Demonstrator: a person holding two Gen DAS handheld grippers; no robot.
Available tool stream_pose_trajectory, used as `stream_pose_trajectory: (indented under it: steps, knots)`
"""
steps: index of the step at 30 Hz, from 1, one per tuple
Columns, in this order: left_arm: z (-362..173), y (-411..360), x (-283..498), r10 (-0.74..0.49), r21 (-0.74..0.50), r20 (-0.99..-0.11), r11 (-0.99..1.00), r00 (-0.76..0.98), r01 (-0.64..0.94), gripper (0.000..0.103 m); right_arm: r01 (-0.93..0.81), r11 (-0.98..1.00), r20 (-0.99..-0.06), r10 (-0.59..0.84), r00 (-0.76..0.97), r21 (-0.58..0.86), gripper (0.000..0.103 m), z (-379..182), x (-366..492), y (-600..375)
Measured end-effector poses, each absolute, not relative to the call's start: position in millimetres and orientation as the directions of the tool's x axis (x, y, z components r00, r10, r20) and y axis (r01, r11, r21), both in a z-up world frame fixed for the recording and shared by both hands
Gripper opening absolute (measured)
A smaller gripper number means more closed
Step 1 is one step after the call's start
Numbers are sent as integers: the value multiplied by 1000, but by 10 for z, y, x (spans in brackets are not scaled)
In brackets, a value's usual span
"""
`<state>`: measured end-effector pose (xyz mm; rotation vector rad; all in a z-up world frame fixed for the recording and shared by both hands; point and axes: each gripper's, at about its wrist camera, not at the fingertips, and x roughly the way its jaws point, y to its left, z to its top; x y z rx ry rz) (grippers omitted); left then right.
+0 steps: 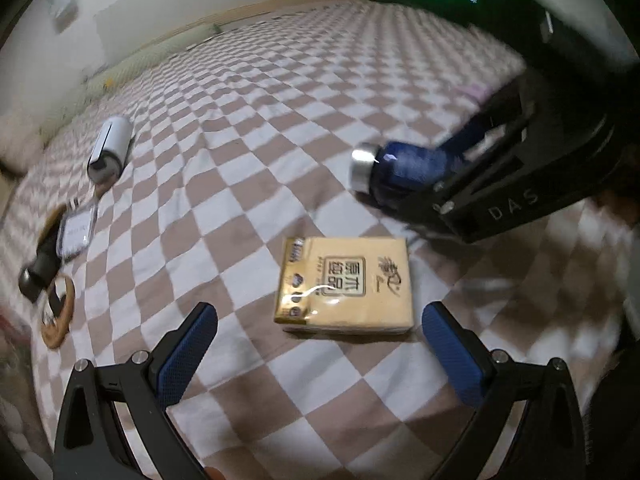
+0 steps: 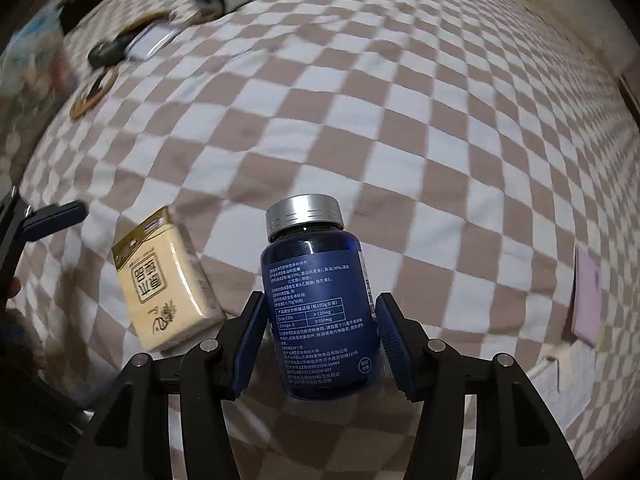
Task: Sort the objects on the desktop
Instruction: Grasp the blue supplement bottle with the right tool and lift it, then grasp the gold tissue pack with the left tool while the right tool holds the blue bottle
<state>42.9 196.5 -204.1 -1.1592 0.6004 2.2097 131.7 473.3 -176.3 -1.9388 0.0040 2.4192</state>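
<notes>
Gripping blue supplement bottle [image 2: 320,304] between pads: right gripper [image 2: 320,340], silver cap forward. Left gripper [image 1: 320,344] fingers spread, empty, above tissue pack [image 1: 346,286] on checkered cloth [image 1: 248,152].

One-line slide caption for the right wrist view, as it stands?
Right tool grips a dark blue silver-capped supplement bottle above the checkered cloth, yellow tissue pack alongside.

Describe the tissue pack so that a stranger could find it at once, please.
On the brown-and-white checkered cloth, look just ahead of the open left gripper. The tissue pack lies flat there: a yellow rectangle with dark printed characters, the only soft packet near the blue bottle.
</notes>
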Motion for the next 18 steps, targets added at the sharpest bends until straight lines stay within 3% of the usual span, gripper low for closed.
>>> stream_pose_trajectory:
  steps: [10,15,18]
  knots:
    - [-2108,1523,225,169,170,-844,-816,-509,-553,103,174,-981,-981,47,-191,-81,55,-1824,1381,4433]
    - [-2100,1167,61,116,150,-848,-884,-517,-443,103,200,-979,-985,8,-170,-42,55,-1894,1296,4229]
    - [-2063,990,-14,103,125,-845,-916,-525,-381,103,169,-984,-987,-83,-137,59,55,-1997,1037,3927]
